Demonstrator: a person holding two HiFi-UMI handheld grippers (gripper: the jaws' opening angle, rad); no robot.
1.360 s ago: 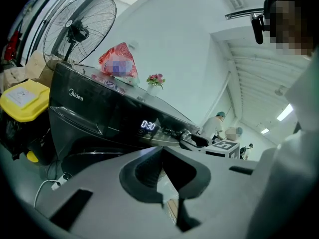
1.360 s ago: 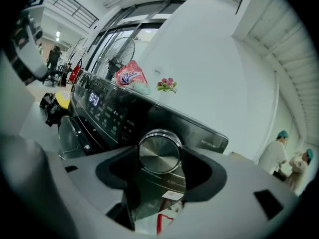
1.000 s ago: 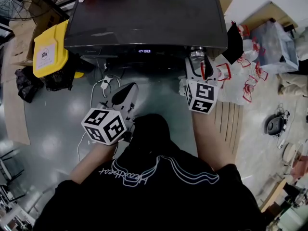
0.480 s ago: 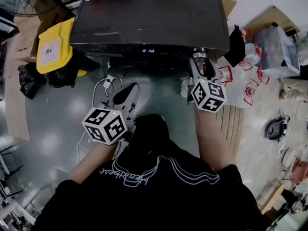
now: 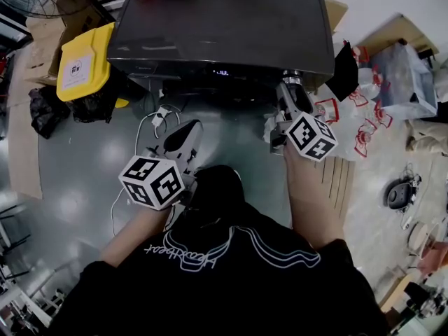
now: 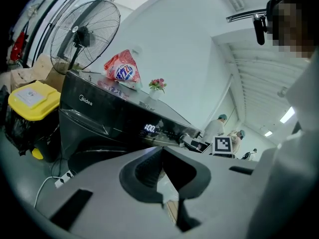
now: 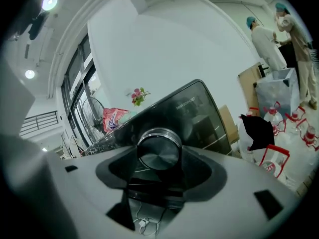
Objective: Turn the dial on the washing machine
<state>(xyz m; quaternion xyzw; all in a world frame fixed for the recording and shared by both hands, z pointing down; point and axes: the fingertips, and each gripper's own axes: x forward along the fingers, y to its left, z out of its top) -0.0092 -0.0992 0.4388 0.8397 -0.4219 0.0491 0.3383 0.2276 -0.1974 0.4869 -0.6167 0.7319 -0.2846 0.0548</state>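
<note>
A person's right gripper (image 5: 290, 93) was clamped on the round metal dial (image 7: 158, 151) of a dark front-loading washing machine (image 5: 224, 19), its dark-padded fingers (image 7: 198, 169) pressed against the knob from either side. In the head view the dial sat at the right end of the machine's front panel, just above the centre of the frame. A small lit display (image 5: 221, 72) glowed on the same panel to its left. The left gripper (image 6: 162, 156) hung well apart from the machine, lower and to the left of centre. Its fingers were drawn together at the tips with nothing between them, and they pointed towards the front of the appliance. On the machine's top stood a red-and-white bag (image 6: 122, 69) and a small spray of flowers (image 6: 158, 85), seen in the upper middle of the left gripper view. A large pedestal fan (image 6: 84, 36) rose behind the machine at the upper left of that view. A yellow-lidded bin (image 5: 82, 65) sat just beside the machine's left flank at the upper left of the head view. A white cable (image 5: 148, 121) trailed across the glossy grey floor (image 5: 77, 180) below it. White bags with red print (image 5: 364, 128) lay on the floor at the right of the frame, near the dial end of the machine.
</note>
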